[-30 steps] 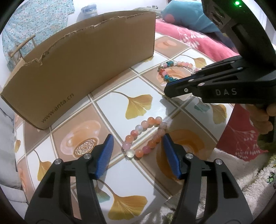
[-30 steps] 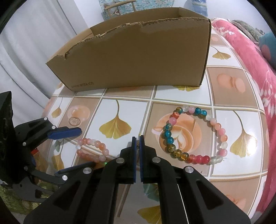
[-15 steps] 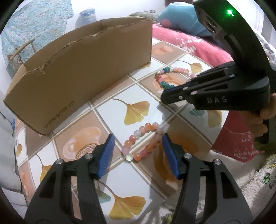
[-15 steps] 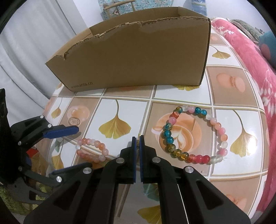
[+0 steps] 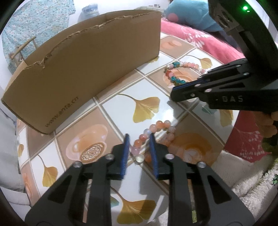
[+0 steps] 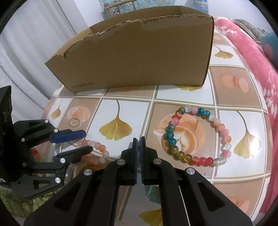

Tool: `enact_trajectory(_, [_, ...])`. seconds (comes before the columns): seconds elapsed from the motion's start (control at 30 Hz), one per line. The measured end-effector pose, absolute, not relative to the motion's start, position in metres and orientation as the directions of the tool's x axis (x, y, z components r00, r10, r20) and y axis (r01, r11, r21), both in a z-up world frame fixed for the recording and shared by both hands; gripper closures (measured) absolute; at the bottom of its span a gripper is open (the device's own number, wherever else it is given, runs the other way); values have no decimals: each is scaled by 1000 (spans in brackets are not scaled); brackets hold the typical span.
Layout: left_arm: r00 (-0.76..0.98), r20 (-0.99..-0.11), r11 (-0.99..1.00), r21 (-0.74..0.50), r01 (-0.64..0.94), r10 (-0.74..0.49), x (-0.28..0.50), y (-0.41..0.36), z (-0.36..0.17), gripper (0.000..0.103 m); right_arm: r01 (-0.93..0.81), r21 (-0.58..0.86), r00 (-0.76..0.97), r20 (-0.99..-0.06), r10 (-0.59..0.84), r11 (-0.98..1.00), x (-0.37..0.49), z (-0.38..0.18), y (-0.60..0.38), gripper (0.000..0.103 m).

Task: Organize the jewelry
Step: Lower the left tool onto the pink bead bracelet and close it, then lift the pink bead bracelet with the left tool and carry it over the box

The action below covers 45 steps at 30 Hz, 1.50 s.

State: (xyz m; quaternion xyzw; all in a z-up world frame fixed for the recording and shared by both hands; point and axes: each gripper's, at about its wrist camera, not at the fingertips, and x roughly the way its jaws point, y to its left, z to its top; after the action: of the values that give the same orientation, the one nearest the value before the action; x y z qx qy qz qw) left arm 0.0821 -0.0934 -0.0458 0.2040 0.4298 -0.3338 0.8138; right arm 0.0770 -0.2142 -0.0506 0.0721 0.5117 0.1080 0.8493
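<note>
A peach and pink bead bracelet [image 5: 161, 124] [image 6: 99, 146] lies on the tiled tabletop [image 5: 144, 107] near its front edge. My left gripper [image 5: 140, 149] [image 6: 86, 141] is closing, and one strand of that bracelet sits between its blue pads, touching them; the other strand lies outside the right pad. A multicoloured bead bracelet [image 5: 173, 79] [image 6: 205, 159] lies flat further right. My right gripper [image 6: 138, 144] [image 5: 175, 94] hovers between the two bracelets, shut with nothing in it. An open cardboard box [image 5: 86, 69] [image 6: 139, 57] stands behind them.
A red floral blanket [image 5: 199, 40] [image 6: 243, 43] lies along the table's right side, with a blue cushion [image 5: 187, 15] beyond it. A fluffy white rug [image 5: 252, 182] is below the front edge. A white curtain [image 6: 34, 43] hangs at the left.
The left gripper's jaws have come together from wide apart around the whole bracelet to a narrow gap around one strand. The right gripper has stayed shut and still.
</note>
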Motion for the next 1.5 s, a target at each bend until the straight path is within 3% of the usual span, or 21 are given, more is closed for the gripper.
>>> enact_trajectory(0.1, [417,-832,684,65,727,-365,78,-95,-46,94,-110,233,457,-851,257,966,77,-50,-214,100])
enact_trajectory(0.63, [512,-745,683,105,723,-427,63,-90,-5,95,-136,222,552,-792,260,965,65,-6,-216,100])
enact_trajectory(1.27, [674,-456,671,201,714,-580,91,-77,145,95,-358,156,750,-539,383,921,113,142,-205,100])
enact_trajectory(1.37, [674,-453,680,181,710,-583,115,-80,160,95,-378,163,743,-533,404,911,135,155,-209,100])
enact_trajectory(1.5, [627,-511,685,98,722,-589,158,-85,165,95,-387,192,696,-581,422,902,171,152,-213,100])
